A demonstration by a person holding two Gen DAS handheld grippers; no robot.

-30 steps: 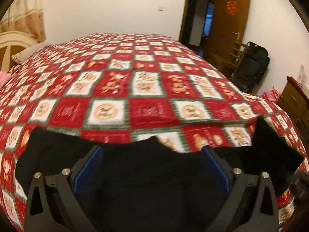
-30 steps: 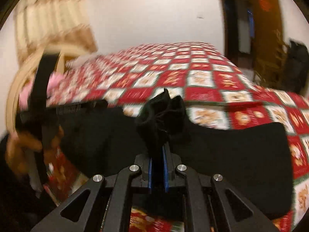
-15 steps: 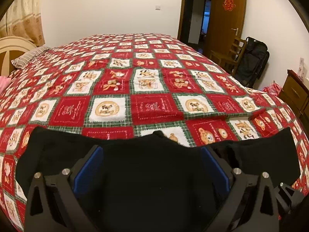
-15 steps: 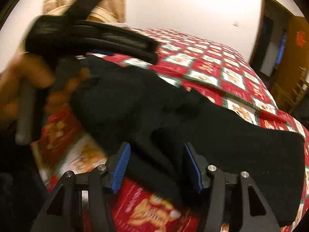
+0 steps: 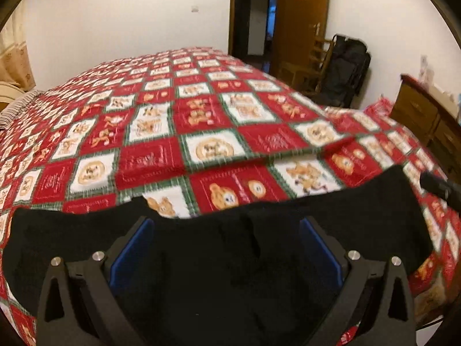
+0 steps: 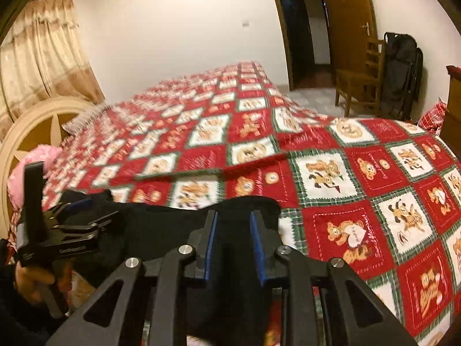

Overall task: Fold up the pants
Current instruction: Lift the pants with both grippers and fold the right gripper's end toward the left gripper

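Note:
Black pants (image 5: 219, 262) lie across the near edge of the bed as a wide dark band. My left gripper (image 5: 226, 248) is wide open, its blue pads on either side of the cloth below it. In the right wrist view the pants (image 6: 161, 227) run from the left gripper (image 6: 72, 227) to my right gripper (image 6: 232, 230). The right jaws stand partly open, a narrow gap between the blue pads, with the pants' right end under and between them. I cannot tell if they touch the cloth.
A red, white and green checked bedspread (image 5: 207, 132) covers the bed. A cream headboard (image 6: 31, 127) and pink item (image 6: 34, 161) are at the left. A wooden chair (image 6: 360, 80), black bag (image 6: 400, 69), dresser (image 5: 426, 121) and open door stand at the right.
The right gripper let go of the bunched cloth, opened, then narrowed and swung to the pants' right end. The left gripper stayed open and shifted slightly right.

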